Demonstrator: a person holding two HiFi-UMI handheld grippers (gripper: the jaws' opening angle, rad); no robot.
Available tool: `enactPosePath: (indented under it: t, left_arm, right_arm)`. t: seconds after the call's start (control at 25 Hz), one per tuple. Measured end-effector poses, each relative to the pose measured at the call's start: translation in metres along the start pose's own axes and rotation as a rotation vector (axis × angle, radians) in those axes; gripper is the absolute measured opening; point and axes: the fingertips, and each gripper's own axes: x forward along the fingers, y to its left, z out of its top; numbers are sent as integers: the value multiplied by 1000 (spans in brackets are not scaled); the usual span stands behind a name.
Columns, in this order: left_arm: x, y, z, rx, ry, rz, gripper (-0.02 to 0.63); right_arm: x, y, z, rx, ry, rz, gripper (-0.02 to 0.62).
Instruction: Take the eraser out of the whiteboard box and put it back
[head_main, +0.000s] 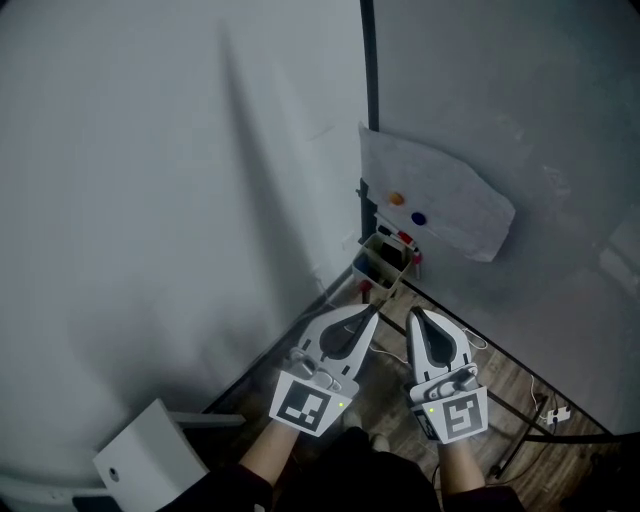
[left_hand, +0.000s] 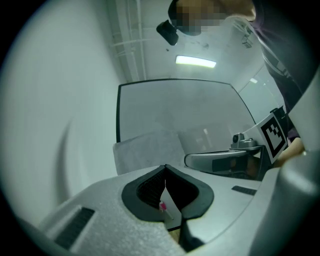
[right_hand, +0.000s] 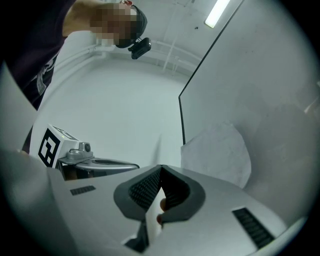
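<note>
The whiteboard box (head_main: 385, 262) hangs at the lower left corner of the whiteboard (head_main: 520, 110). It holds dark and red items, and I cannot make out the eraser among them. My left gripper (head_main: 374, 313) and right gripper (head_main: 415, 314) sit side by side just below the box, pointing at it and apart from it. Each is shut with nothing between its pads. In the left gripper view the left gripper's (left_hand: 165, 168) tips meet, and the right gripper (left_hand: 225, 161) shows beside it. The right gripper view shows the right gripper (right_hand: 161, 168) shut too, with the left gripper (right_hand: 95, 163) alongside.
A white sheet (head_main: 440, 195) is pinned to the board by an orange magnet (head_main: 397, 199) and a blue magnet (head_main: 418, 218). A plain wall (head_main: 150, 180) stands left of the board. A white box (head_main: 150, 455) sits lower left. Cables and a plug strip (head_main: 552, 412) lie on the wooden floor.
</note>
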Motion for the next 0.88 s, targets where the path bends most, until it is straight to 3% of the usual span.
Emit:
enactPosePath:
  t: [0.4, 0.88]
  left_arm:
    - [17, 14, -23, -34, 3, -60, 5]
    - [48, 26, -59, -104, 75, -17, 5]
  right_arm:
    - [14, -11, -22, -3, 39, -68, 3]
    - [29, -50, -46, 38, 75, -70, 2]
